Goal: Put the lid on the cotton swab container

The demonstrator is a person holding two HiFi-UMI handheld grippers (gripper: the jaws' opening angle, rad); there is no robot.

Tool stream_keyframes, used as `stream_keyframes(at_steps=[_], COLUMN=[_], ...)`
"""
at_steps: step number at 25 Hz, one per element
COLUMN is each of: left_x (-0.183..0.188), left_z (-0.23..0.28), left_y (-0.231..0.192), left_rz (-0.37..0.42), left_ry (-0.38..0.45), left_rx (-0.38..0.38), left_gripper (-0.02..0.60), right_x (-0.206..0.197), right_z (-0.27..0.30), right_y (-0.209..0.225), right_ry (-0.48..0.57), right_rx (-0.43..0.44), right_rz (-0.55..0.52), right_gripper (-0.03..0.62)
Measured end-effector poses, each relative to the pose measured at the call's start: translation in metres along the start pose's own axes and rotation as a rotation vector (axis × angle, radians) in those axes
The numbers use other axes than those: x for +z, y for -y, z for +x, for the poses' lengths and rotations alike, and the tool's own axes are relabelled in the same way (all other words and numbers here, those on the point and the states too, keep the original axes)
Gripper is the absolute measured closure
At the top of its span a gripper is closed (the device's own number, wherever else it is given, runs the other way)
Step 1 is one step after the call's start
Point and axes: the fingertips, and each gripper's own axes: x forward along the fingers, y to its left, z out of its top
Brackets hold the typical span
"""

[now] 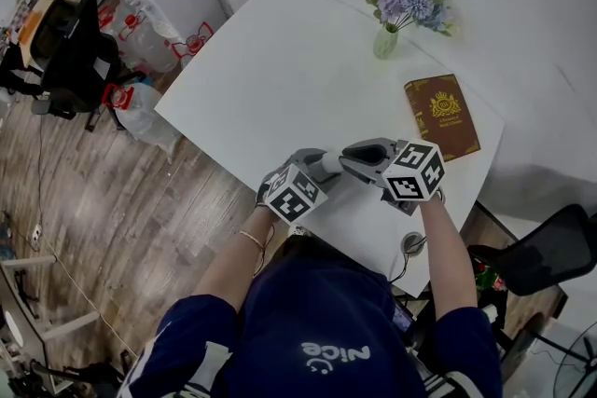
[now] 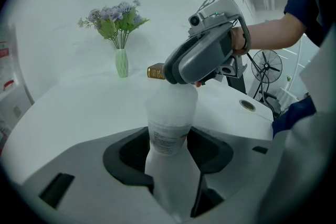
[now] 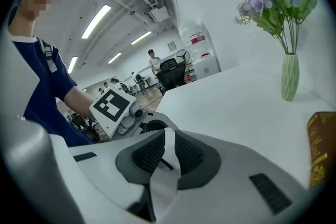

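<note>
Over the white table, near its 5 o'clock edge in the head view, the left gripper has its jaws spread wide and clamped on the cotton swab container. The right gripper, jaws nearly together, pinches the thin white lid. The container's long axis runs straight out of the left jaws toward 12 o'clock, its top end meeting the right gripper. Its label carries print too small to read.
</note>
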Motion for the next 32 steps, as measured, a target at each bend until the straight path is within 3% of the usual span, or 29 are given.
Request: stream_keyframes(at_steps=[12, 15, 21, 32], left_x=[-0.003, -0.003, -0.003, -0.007], left_z=[0.0, -0.001, -0.001, -0.009], left_y=[0.0, 0.0, 0.0, 0.002], left_rz=[-0.039, -0.045, -0.065, -0.139], left_ry=[0.001, 0.003, 0.007, 0.034], left_rx=[0.002, 0.006, -0.004, 0.011], left_gripper=[0.339, 0.339, 0.337, 0.334], right_x=[-0.001, -0.001, -0.002, -0.005], right_z=[0.003, 0.002, 0.004, -0.001], right_y=[-0.005, -0.005, -0.011, -0.009], right_ry=[0.052, 0.089, 0.097, 0.18], right_rx=[-0.342, -0.384, -0.48, -0.561], right_rz=[-0.172, -0.153, -0.222, -0.122], right_gripper=[0.511, 0.511, 0.531, 0.533])
